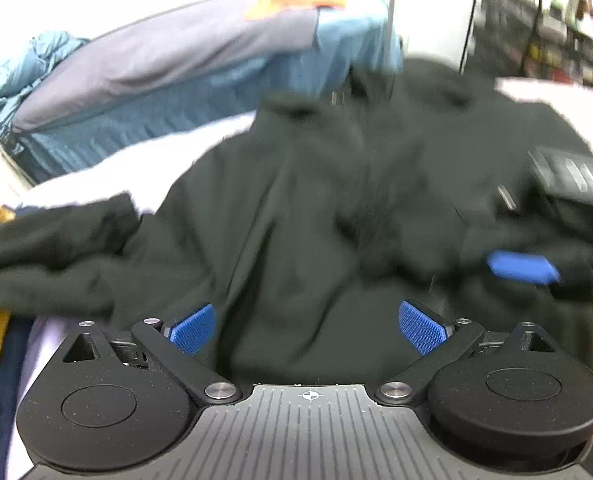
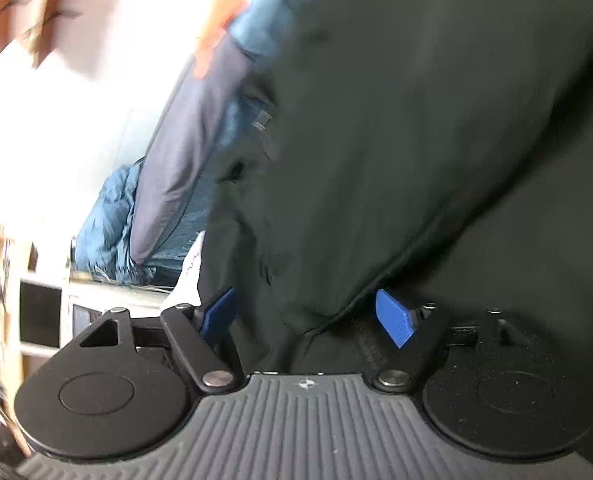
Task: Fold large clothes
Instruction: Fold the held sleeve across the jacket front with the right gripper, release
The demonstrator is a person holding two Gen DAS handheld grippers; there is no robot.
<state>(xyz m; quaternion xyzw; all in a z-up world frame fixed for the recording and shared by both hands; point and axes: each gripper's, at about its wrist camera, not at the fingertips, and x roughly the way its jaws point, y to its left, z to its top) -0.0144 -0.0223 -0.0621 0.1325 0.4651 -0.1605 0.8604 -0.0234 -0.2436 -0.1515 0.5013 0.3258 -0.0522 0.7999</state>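
Jaws on my left gripper (image 1: 307,330) were spread wide with nothing pinched, just hovering over the lower part of the black jacket (image 1: 316,200); right gripper (image 2: 310,318) was the same story, pads apart, though a hem edge of the jacket hung down between them without being squeezed as far as I could tell. From the left wrist view I could also see the right one's blue pad off to the side, sitting on the dark cloth. Jacket itself was heaped on the white table (image 1: 108,168), one sleeve (image 1: 48,240) flopped out to the side, still pretty rumpled; so I'd say the fold was barely begun. Behind it lay a blue and grey padded bag (image 1: 168,68) pushed close to the collar end.

My worry: both views were smeared with motion; closing while moving could have grabbed only a top layer, or two layers at once, and dragged the whole heap crooked. That loose sleeve could also have slid off the table edge and pulled the rest along.
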